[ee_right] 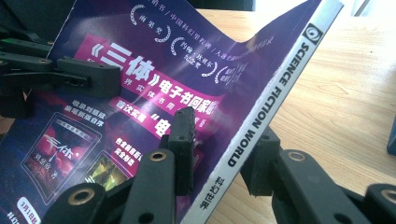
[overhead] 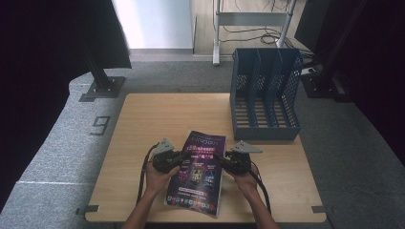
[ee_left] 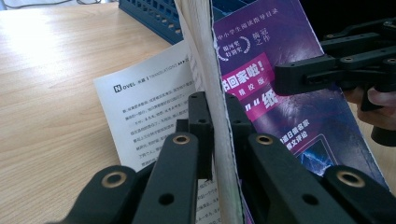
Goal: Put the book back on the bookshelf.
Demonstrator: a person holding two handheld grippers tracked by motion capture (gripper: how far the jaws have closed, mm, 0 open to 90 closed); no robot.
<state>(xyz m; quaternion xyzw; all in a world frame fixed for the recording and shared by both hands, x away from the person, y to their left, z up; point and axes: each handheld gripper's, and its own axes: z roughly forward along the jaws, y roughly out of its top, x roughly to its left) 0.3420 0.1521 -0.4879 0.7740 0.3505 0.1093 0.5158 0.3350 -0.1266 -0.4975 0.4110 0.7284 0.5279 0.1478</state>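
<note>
The magazine [overhead: 198,171] sits between my two grippers at the near middle of the table, purple cover up, its far end pointing toward the file rack. My left gripper [overhead: 180,157] has its jaws closed down on the open page edge: in the left gripper view the thick stack of pages [ee_left: 215,116] runs straight up between my two black jaws, both pressed against it, with a loose white printed page [ee_left: 149,116] lying on the wood to one side. My right gripper [overhead: 223,160] is clamped on the spine side; in the right gripper view one jaw lies on the purple cover [ee_right: 140,84] and the other sits under the grey spine [ee_right: 275,93], which reads SCIENCE FICTION WORLD, so the jaws are narrowed to the magazine's thickness. That edge looks raised off the table there, the cover bowing a little. I judge the pick-up as secured on both sides and the carrying as what is left: the blue file rack [overhead: 265,93] stands well apart at the far right of the table, its slots seemingly empty, and nothing has gone into it yet if that is where the magazine belongs. The table [overhead: 143,124] is pale wood. Around it lies grey carpet [overhead: 62,133] with a marking like a 9, dark curtains hang at both sides, and a metal stand with cables stands beyond.
</note>
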